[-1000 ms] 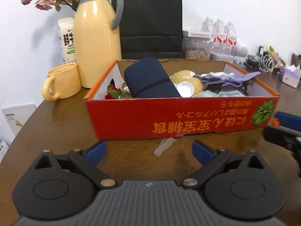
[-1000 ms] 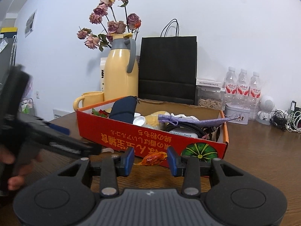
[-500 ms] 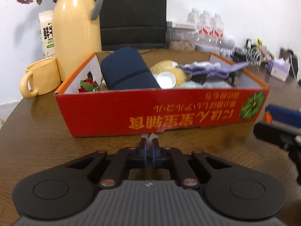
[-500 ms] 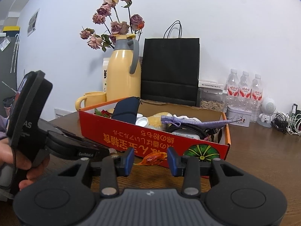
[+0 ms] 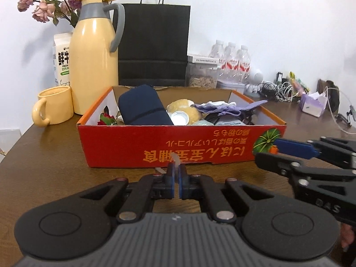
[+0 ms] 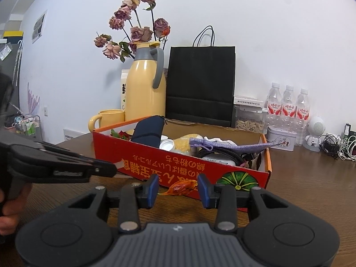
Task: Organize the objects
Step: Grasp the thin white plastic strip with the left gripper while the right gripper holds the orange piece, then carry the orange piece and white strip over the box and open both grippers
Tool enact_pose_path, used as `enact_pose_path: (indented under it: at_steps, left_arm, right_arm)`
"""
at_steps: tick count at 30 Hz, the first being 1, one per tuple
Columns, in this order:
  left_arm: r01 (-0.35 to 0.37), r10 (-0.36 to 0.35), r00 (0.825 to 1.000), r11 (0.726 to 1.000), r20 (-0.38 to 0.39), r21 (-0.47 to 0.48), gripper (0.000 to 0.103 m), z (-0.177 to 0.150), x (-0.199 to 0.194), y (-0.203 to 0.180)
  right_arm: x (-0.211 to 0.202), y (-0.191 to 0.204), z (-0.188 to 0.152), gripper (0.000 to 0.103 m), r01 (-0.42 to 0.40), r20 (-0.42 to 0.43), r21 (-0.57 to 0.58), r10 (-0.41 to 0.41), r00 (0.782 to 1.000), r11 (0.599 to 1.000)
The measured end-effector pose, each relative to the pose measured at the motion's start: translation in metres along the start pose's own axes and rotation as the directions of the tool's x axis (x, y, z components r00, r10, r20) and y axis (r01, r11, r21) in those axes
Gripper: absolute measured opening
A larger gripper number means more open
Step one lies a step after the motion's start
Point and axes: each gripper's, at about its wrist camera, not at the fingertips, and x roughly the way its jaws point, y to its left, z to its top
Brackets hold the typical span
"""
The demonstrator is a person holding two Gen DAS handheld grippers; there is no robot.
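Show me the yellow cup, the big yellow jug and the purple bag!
yellow cup [image 5: 56, 105], left wrist view, on its side wall.
yellow jug [image 5: 93, 66], left wrist view, on its body.
purple bag [image 6: 229, 146], right wrist view, on its cloth middle.

Dark wood bench [image 5: 46, 164]. Centre: red cardboard box [image 5: 200, 146]. Far left: yellow mug [image 5: 53, 109], yellow thermos jug [image 5: 93, 66], milk carton [image 5: 61, 62] behind. Far centre: black paper bag [image 5: 153, 44]. Far right: water bottles [image 5: 231, 64], tissue pack [image 5: 312, 104], tangled cables [image 5: 280, 89]. Small orange item [image 6: 180, 188] just near of the box.

The milk carton [image 5: 61, 63] reads "FRESH"; the red box [image 5: 178, 146] carries upside-down orange characters, seemingly Japanese.
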Motion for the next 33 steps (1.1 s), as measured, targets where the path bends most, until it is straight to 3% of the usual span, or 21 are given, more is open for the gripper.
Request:
enact_pose_path:
  at_steps: [18, 33]
  left_arm:
    - [0.1, -0.1, 0.995, 0.995, 0.03, -0.015, 0.003, -0.02, -0.033, -0.01]
    - [0.206, -0.206, 0.977, 0.979, 0.064, 0.0, 0.003, -0.023, -0.062, -0.026]
  right_arm:
    - [0.001, -0.001, 0.0, 0.037, 0.001, -0.003, -0.001, -0.001, 1.0, 1.0]
    - [0.001, -0.001, 0.0, 0.037, 0.006, 0.0, 0.003, -0.006, 1.0, 1.0]
